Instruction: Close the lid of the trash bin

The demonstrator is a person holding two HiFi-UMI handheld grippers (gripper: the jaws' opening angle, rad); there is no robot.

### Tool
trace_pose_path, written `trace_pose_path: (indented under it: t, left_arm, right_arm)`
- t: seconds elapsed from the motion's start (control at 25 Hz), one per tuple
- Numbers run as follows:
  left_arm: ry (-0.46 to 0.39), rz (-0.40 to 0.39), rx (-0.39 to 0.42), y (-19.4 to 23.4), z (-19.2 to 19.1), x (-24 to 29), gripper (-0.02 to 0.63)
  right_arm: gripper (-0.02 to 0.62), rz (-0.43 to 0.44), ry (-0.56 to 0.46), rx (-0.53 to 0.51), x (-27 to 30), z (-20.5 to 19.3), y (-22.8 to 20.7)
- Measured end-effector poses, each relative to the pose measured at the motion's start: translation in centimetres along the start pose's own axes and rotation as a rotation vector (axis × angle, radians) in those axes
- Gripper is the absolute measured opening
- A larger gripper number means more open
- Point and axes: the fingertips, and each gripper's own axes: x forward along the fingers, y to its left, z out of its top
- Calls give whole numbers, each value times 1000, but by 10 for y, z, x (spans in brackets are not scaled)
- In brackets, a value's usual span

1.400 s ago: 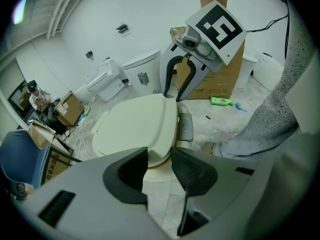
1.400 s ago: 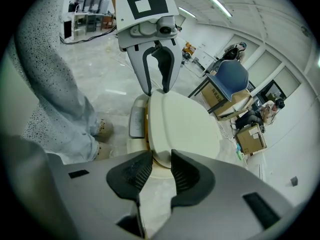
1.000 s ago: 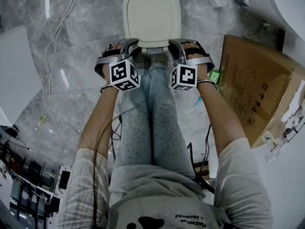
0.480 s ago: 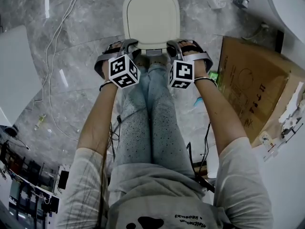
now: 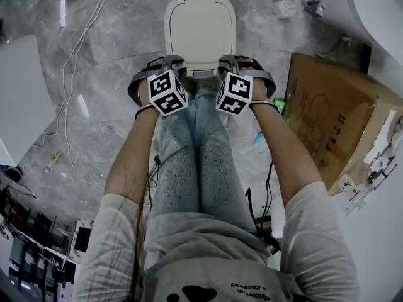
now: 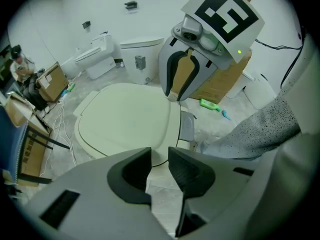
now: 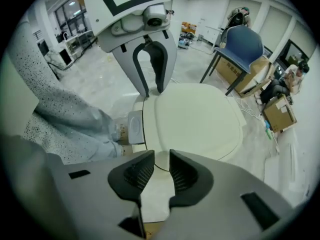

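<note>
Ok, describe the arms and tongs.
Left tongs and right tongs: pale grey shells with black ribbed pads, both just closing, nothing pinched. The left cube and right cube are white with black square markers. The arms are bare below short light sleeves, with a thin dark band at each wrist.

The trash bin lid (image 5: 200, 30) is smooth cream plastic with a soft satin sheen, no texture on it. Under it the floor (image 5: 107, 61) is grey veined stone or stone-look tile, polished enough to throw back strips of light. The cardboard box (image 5: 327, 118) is plain brown board, matt and slightly scuffed, with printed marks. The person's trousers (image 5: 189, 162) are pale, speckled, denim-like cloth, and the top (image 5: 208, 250) is a light, finely ribbed fabric. The blue chair (image 7: 245, 46) has a smooth shell, seemingly plastic, on thin dark legs that look like metal.
</note>
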Motion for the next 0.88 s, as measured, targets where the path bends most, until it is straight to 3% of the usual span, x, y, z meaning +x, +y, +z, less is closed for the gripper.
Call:
trace_pose_path:
  t: [0.24, 0.88]
  left_arm:
    - [-44, 43, 8, 6, 15, -24, 94]
    - [-170, 165, -20, 23, 96, -162, 21]
  right_arm:
    - [109, -70, -90, 99, -29, 14, -12]
    - [40, -273, -203, 198, -174, 67, -55]
